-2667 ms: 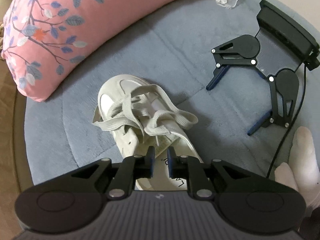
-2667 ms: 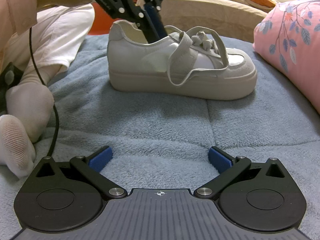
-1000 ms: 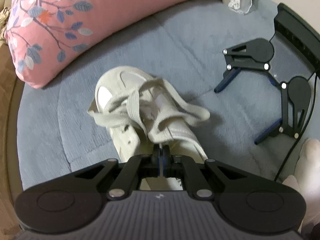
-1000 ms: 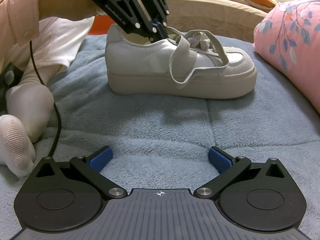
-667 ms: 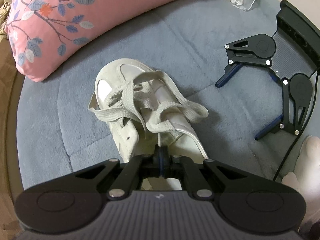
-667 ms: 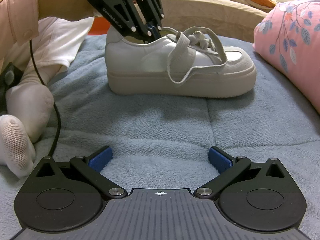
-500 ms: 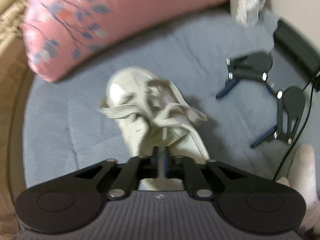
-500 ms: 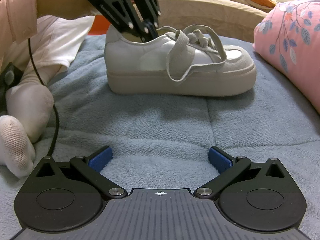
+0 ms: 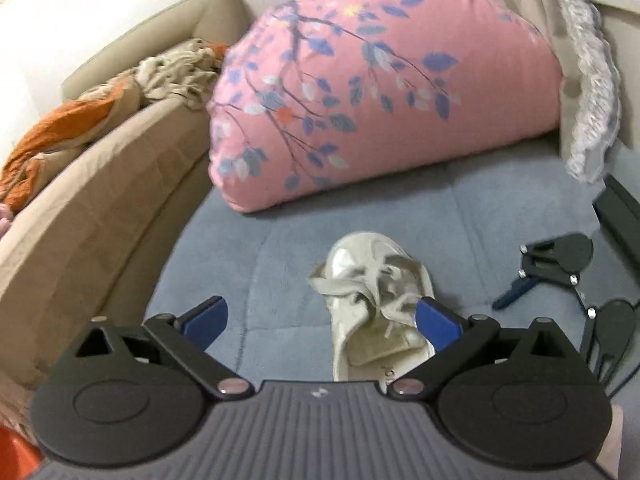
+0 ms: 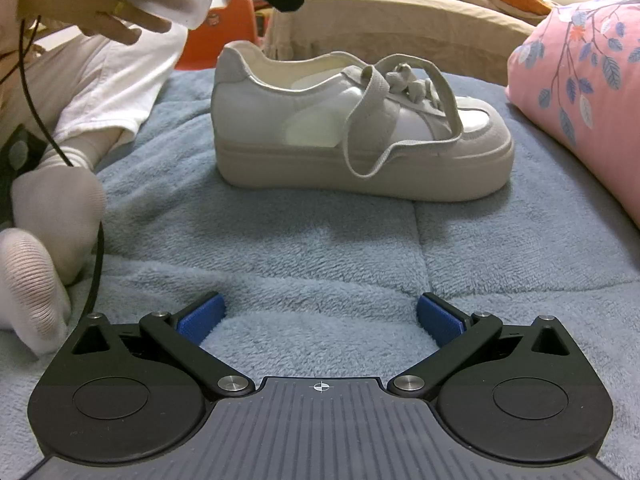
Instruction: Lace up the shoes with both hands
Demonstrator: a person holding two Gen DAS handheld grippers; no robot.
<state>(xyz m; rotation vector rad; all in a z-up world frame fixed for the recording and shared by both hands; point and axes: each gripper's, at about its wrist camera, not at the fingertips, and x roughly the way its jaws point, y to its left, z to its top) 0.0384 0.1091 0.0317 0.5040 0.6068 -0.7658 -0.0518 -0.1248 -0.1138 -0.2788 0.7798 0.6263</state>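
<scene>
White platform sneaker (image 10: 360, 128) stood upright on blue fleece blanket (image 10: 320, 248), toe toward pink floral pillow (image 9: 380, 92), laces (image 10: 396, 92) loosely looped over tongue and side. Left gripper (image 9: 320, 316) raised above heel, jaws spread wide, empty. Right gripper (image 10: 320, 316) lay on blanket beside shoe, jaws apart, holding nothing.

Shoe (image 10: 360, 136): set upright on the blanket (image 10: 320, 248), sole down, toe towards the pillow (image 9: 376, 92).
Laces (image 10: 400, 80): heaped over the tongue, one loop hung down the shoe's near side.
Pillow: laid on the blanket beyond the toe, against the sofa (image 9: 100, 184).
Left gripper (image 9: 322, 316): held above the heel end, apart from the shoe.
Right gripper (image 10: 320, 318): rested on the blanket beside the shoe, facing its side.
Person's foot (image 10: 44, 232): placed on the blanket behind the heel.
</scene>
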